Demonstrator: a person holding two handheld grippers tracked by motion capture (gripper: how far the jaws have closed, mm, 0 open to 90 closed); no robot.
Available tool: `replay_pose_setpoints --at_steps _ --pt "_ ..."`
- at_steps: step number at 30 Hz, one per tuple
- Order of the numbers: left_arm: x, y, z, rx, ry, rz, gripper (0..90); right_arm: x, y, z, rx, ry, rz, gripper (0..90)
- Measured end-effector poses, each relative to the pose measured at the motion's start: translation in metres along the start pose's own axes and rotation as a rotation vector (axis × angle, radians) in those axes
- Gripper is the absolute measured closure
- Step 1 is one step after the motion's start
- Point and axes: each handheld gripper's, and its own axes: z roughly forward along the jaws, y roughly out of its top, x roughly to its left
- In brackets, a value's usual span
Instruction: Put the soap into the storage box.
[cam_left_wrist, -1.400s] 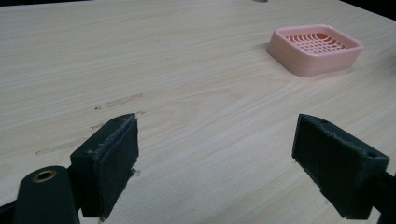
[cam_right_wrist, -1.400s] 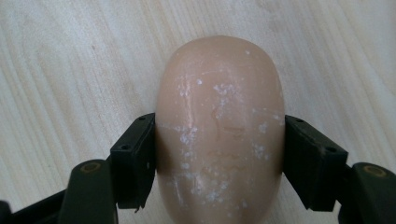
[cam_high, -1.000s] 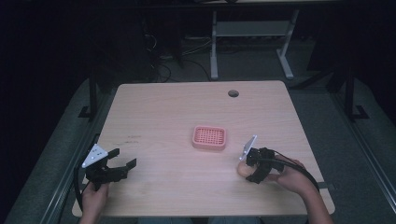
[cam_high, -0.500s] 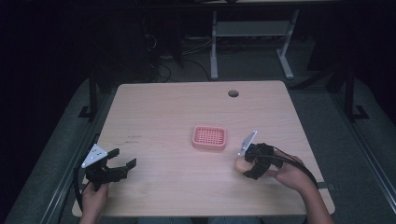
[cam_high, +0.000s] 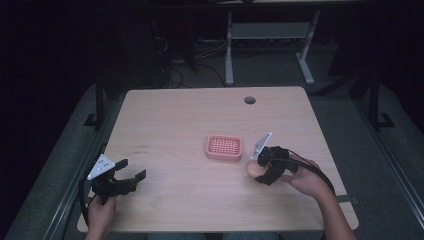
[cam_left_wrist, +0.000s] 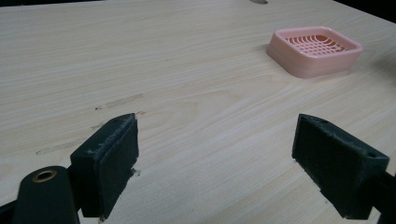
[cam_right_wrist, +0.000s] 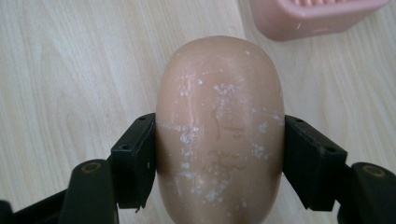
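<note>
A tan oval bar of soap (cam_right_wrist: 219, 126) with white flecks sits between the jaws of my right gripper (cam_right_wrist: 219, 158), which is shut on its sides. From above, the soap (cam_high: 253, 169) hangs just off the wood, right of a pink slotted soap dish (cam_high: 224, 148) at the table's middle. My right gripper (cam_high: 261, 171) points left toward the dish (cam_right_wrist: 317, 14). Near the front left corner my left gripper (cam_high: 131, 170) stands open with nothing between its pads (cam_left_wrist: 109, 163). The dish (cam_left_wrist: 315, 49) lies far ahead of it.
The light wooden table (cam_high: 170, 125) has a round cable hole (cam_high: 249, 100) near its back edge. Dark floor, table legs and cables surround it. Black cables trail from both grippers off the front edge.
My right gripper has lifted slightly with the soap and edged left toward the pink dish. The left gripper has stayed where it was.
</note>
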Motion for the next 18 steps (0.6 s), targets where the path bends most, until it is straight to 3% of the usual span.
replay_pose_setpoints --at_steps 18 --pt "-0.001 0.001 0.000 -0.008 -0.001 -0.004 14.3 -0.010 0.024 -0.003 -0.017 -0.003 -0.023 32.1"
